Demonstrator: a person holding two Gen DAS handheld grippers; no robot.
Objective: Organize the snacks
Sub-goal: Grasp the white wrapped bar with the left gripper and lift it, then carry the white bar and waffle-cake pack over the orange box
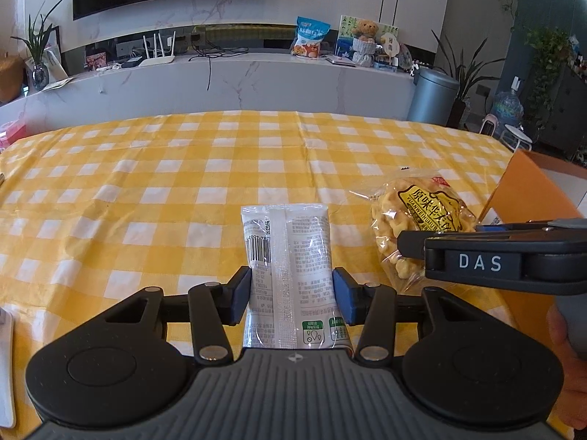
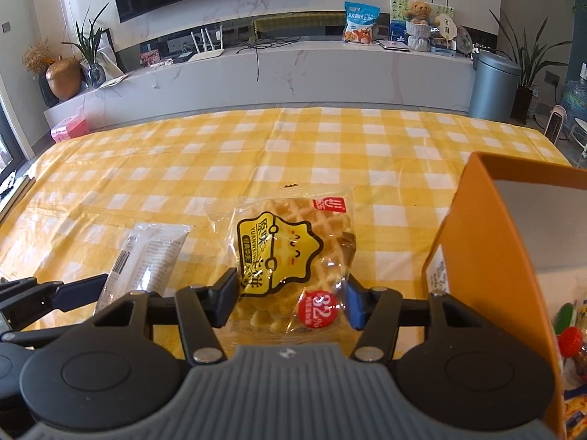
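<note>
Left hand-held gripper: pads were set on either side of the white packet, touching or nearly touching its long edges; a firm pinch could not be confirmed. The packet lay flat, seam side up, near the front edge of the worktop, toward the middle.

Right hand-held gripper: jaws were spread around the waffle bag, the left pad against the film, the right pad at the bag's edge; closure was not complete. The bag lay just right of the white packet, near the front edge, with the orange box standing close beside it toward the right edge.

Handling, judged: both items were taken to be light. The white packet's film looked slick and soft, so a grip across the narrow width at mid-length was thought best. The waffle bag was loose, crinkled and glossy, its contents brittle; a gentle pinch across the waffle body, not the empty film corner, was advised, since slipping or crushing was possible.

Hidden: the near ends of both items were covered by the gripper bodies. The box interior was mostly cut off; only a few coloured wrappers were seen inside. Print on the packet was too small to read.
</note>
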